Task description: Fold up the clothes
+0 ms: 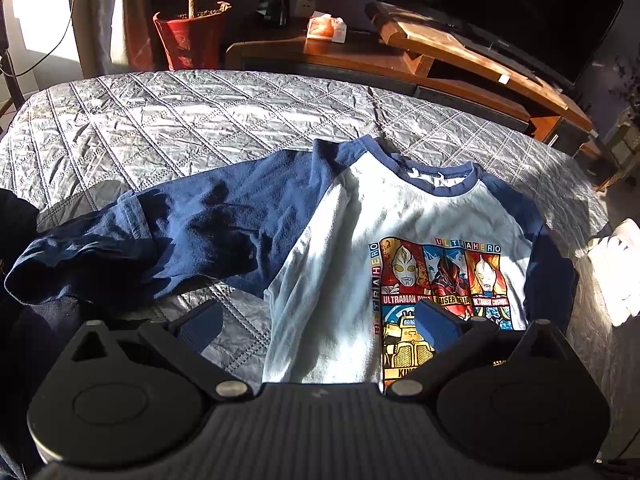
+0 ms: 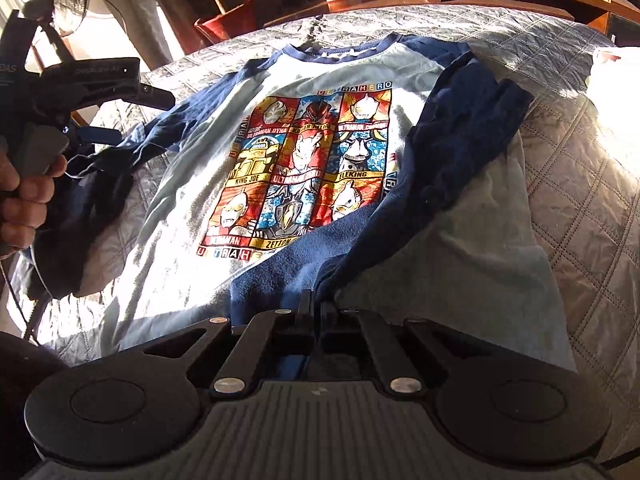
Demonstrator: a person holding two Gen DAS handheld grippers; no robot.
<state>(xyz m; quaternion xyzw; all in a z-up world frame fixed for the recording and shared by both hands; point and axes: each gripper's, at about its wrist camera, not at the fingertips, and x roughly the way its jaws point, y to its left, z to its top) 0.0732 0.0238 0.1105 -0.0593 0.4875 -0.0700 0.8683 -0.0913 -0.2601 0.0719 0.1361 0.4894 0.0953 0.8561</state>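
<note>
Your right gripper (image 2: pixel 316 308) has its jaws pressed together on the cuff end of the navy right sleeve (image 2: pixel 452 152), which lies folded in across the shirt's side and lower front. Your left gripper (image 1: pixel 318 320) has its jaws spread wide and holds nothing; it hovers over the shirt's lower body, with the left sleeve (image 1: pixel 160 236) sprawled out beside it on the quilt.

The shirt (image 2: pixel 188 184) lies face up on the grey quilted bedspread (image 1: pixel 160 120), collar away from you, the printed panel (image 2: pixel 304 168) showing in the middle.

For the fold in hand, I judge the pinch is on the sleeve layer alone, but the view is too close to be sure, so check that you have not caught the pale body cloth beneath. Lift only enough to clear the front, then carry the cuff inward and lay the sleeve straight down the body, parallel to the side seam, rather than on the slant it now takes. Keep the cloth lightly taut so it lands flat. The sleeve is soft and bunches easily, as the creases near its shoulder show.

Let go only once the cuff rests on the shirt. Then bring the free gripper to the other sleeve, which looks rumpled near its cuff, and smooth it before folding it in to match.
</note>
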